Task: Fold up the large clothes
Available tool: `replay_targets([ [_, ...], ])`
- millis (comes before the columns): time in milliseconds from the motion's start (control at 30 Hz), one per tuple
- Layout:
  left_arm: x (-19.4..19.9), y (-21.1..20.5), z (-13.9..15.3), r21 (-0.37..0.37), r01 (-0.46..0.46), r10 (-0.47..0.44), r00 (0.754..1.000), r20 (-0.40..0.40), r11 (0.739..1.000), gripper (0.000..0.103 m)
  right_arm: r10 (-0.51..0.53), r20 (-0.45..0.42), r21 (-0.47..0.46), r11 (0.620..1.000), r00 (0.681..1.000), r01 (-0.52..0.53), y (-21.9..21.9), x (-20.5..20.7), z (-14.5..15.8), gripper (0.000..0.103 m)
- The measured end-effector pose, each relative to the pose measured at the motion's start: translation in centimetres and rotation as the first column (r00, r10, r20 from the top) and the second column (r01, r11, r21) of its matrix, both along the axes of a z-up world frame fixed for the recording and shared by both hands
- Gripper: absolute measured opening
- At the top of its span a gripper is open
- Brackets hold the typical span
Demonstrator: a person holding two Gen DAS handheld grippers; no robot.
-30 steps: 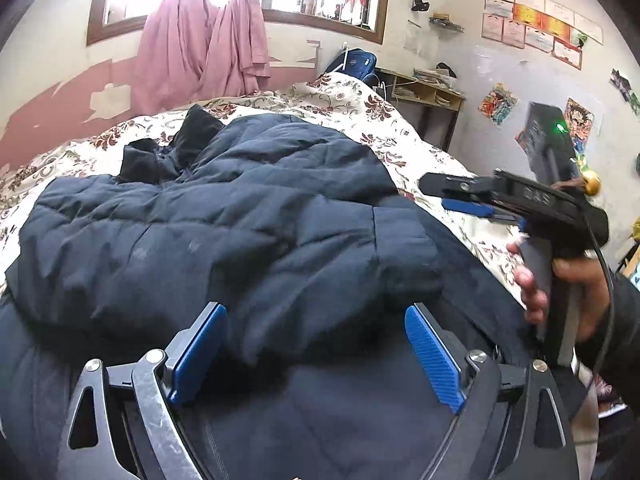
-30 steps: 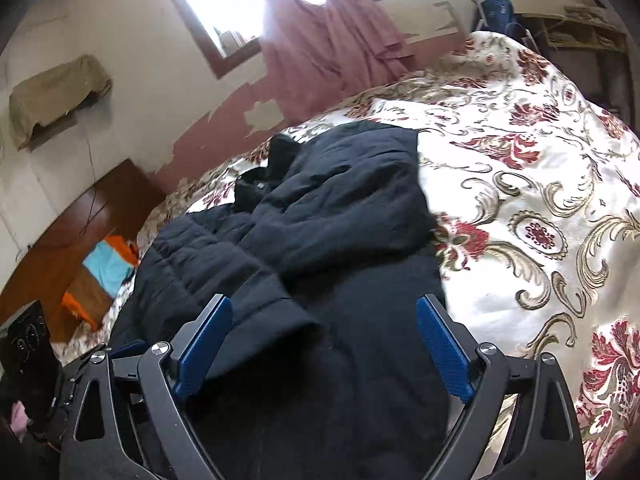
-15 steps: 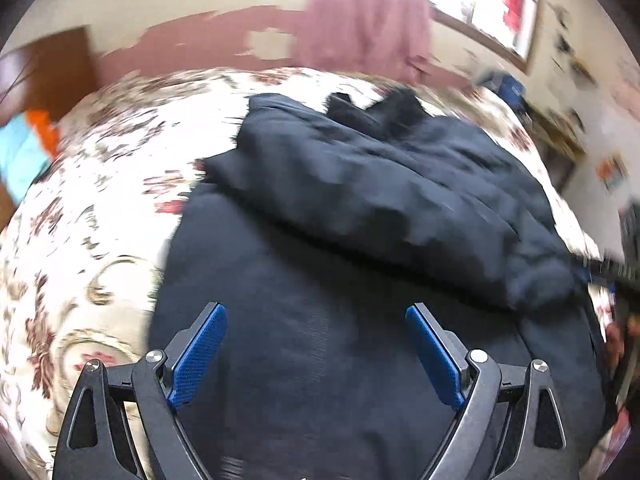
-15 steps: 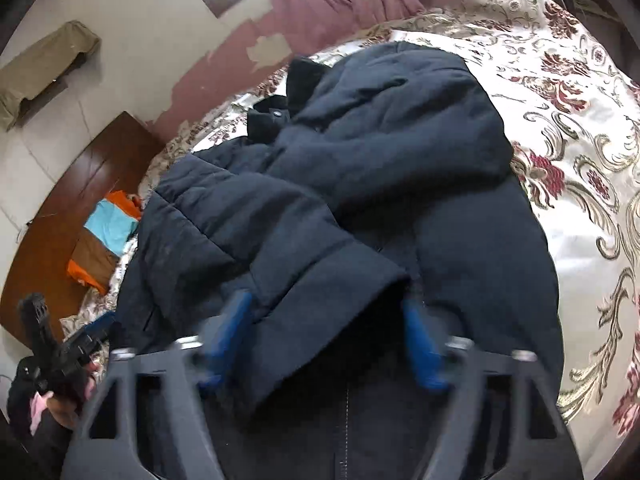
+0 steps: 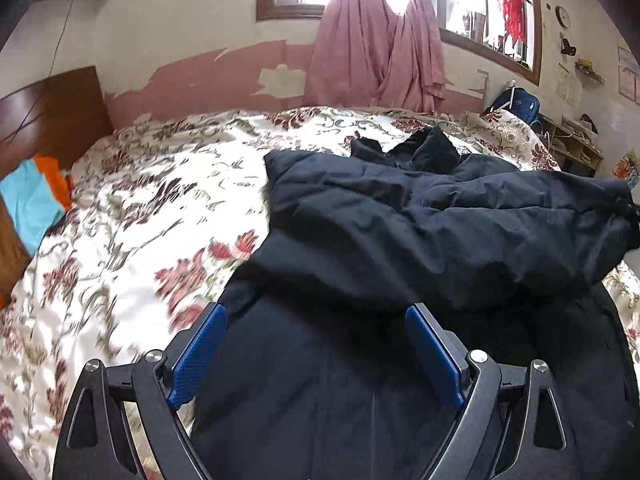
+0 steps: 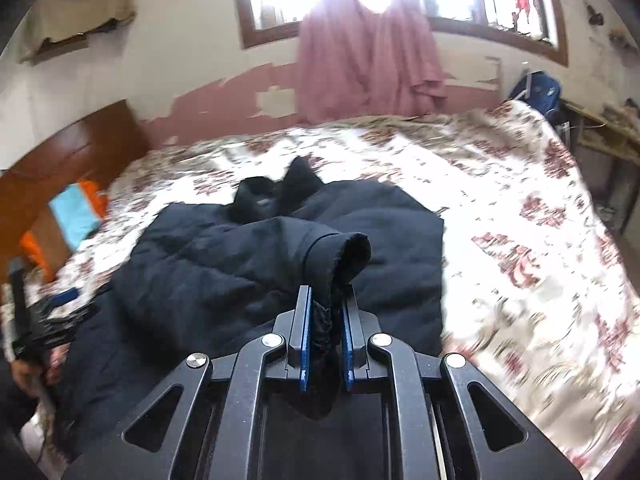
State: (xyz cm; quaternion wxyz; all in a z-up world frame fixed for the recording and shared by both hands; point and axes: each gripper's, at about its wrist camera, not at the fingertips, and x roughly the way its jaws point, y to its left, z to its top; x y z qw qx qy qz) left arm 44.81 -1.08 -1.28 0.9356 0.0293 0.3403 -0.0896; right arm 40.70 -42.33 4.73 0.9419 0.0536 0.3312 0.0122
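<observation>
Since half a second ago the right gripper (image 6: 325,300) has gone from spread wide over the coat to pinched tight on it, and the left gripper (image 5: 316,344) has swung so that more bedspread shows past its left finger.

Between the right gripper's blue-padded fingers (image 6: 303,336) sits a bunched fold of the dark navy padded winter jacket (image 5: 440,232), at the cuff end of a sleeve (image 6: 344,252); the round cuff opening rises just above and beyond the fingertips. Only that thickness of cloth keeps the pads apart. Beyond the cuff the rest of the jacket (image 6: 224,264) lies heaped, its collar farthest from the fingers.

The left gripper's blue pads (image 5: 198,354) stand wide apart, holding nothing. Flat dark jacket fabric fills the gap between them and runs under the right pad; the left pad sits at the jacket's edge, with bedspread outside it. Just ahead of the fingertips a thick folded-over layer of the jacket lies crosswise.

Under everything lies the white bedspread with red flowers and gold scrolls (image 5: 160,208). To the far left of the left fingers, turquoise and orange cloths (image 5: 32,196) lie on a brown wooden headboard (image 5: 52,104). Straight ahead, a pink curtain (image 5: 376,48) hangs at a bright window.

In the right wrist view, the left gripper's black body (image 6: 44,320) shows at the far left, held in a hand.
</observation>
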Motion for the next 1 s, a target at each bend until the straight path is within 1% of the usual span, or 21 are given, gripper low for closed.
replay_targets([
  [33,0.5,-0.5,-0.1,0.001,0.007,-0.007,1.0,0.003,1.0,0.091,-0.016,-0.004,-0.016,1.0,1.0,0.016,-0.4,1.0,-0.4,0.012],
  [100,2.2,-1.7,-0.5,0.004,0.023,-0.023,1.0,0.0,1.0,0.091,-0.053,-0.018,-0.087,0.995,0.998,0.052,-1.0,3.1,-2.2,0.013],
  [133,3.1,-2.3,-0.7,0.007,0.027,-0.027,1.0,-0.007,1.0,0.091,-0.079,-0.027,-0.104,0.992,0.997,0.076,-1.2,3.8,-3.1,0.018],
  [200,4.8,-3.2,-0.9,0.0,0.035,-0.035,0.999,-0.014,0.999,0.091,-0.169,-0.041,-0.148,0.976,0.985,0.161,-1.6,4.8,-4.2,0.023],
  [233,5.3,-3.5,-0.8,-0.008,0.04,-0.04,0.999,-0.009,0.999,0.091,-0.204,-0.023,-0.169,0.966,0.979,0.198,-1.8,4.8,-4.2,0.026],
  [267,5.7,-3.9,-0.7,-0.018,0.05,-0.05,0.999,0.0,0.999,0.091,-0.233,0.026,-0.2,0.952,0.972,0.233,-1.6,4.4,-3.9,0.031],
  [300,6.0,-4.1,-0.6,-0.025,0.059,-0.059,0.998,0.007,0.998,0.091,-0.243,0.081,-0.238,0.937,0.967,0.256,-0.8,4.2,-3.3,0.047],
  [333,6.4,-4.5,-0.5,-0.033,0.074,-0.074,0.997,0.014,0.997,0.091,-0.213,0.149,-0.279,0.928,0.966,0.248,0.3,3.4,-2.5,0.058],
  [367,6.7,-4.8,-0.6,-0.035,0.081,-0.081,0.997,0.013,0.996,0.091,-0.164,0.174,-0.299,0.931,0.971,0.21,1.4,3.3,-1.9,0.06],
  [400,7.0,-5.1,-0.8,-0.035,0.09,-0.09,0.996,0.006,0.995,0.091,-0.091,0.172,-0.318,0.937,0.981,0.143,2.8,3.4,-1.6,0.06],
  [433,7.2,-5.6,-1.3,-0.028,0.099,-0.099,0.995,-0.011,0.995,0.091,-0.032,0.146,-0.315,0.946,0.989,0.077,3.7,3.8,-1.5,0.06],
  [467,7.4,-6.2,-1.9,-0.013,0.102,-0.102,0.994,-0.031,0.995,0.091,0.039,0.095,-0.28,0.96,0.995,-0.011,4.6,4.5,-1.8,0.06],
  [500,7.7,-6.7,-2.7,0.019,0.098,-0.097,0.994,-0.055,0.995,0.091,0.075,0.046,-0.242,0.968,0.996,-0.062,5.2,5.3,-2.4,0.06],
  [533,8.0,-7.3,-3.8,0.07,0.093,-0.088,0.993,-0.076,0.993,0.091,0.084,0.005,-0.216,0.973,0.996,-0.081,5.5,6.1,-3.2,0.06],
  [600,7.9,-7.9,-4.9,0.134,0.098,-0.089,0.993,-0.074,0.986,0.092,0.082,-0.071,-0.2,0.975,0.994,-0.094,5.6,7.6,-5.8,0.06],
  [667,7.7,-8.0,-5.3,0.146,0.101,-0.092,0.993,-0.069,0.984,0.095,0.092,-0.121,-0.162,0.981,0.988,-0.111,5.1,8.5,-8.3,0.06],
  [700,7.7,-8.0,-5.4,0.149,0.098,-0.088,0.994,-0.069,0.984,0.097,0.09,-0.119,-0.145,0.984,0.989,-0.107,4.9,8.6,-8.9,0.06],
  [767,7.8,-8.2,-5.9,0.169,0.095,-0.083,0.993,-0.078,0.981,0.099,0.084,-0.103,-0.154,0.983,0.991,-0.099,5.0,8.5,-9.5,0.06],
  [900,8.4,-8.7,-6.8,0.227,0.083,-0.063,0.994,-0.095,0.97,0.101,0.065,-0.117,-0.209,0.974,0.991,-0.089,5.8,8.9,-10.5,0.061],
  [967,8.1,-8.5,-6.2,0.221,0.081,-0.059,0.993,-0.101,0.972,0.101,0.068,-0.111,-0.221,0.971,0.991,-0.092,5.8,8.4,-10.1,0.061],
  [1000,8.1,-8.1,-5.7,0.202,0.087,-0.062,0.99,-0.127,0.976,0.1,0.078,-0.115,-0.212,0.972,0.99,-0.101,5.6,7.9,-9.5,0.061],
])
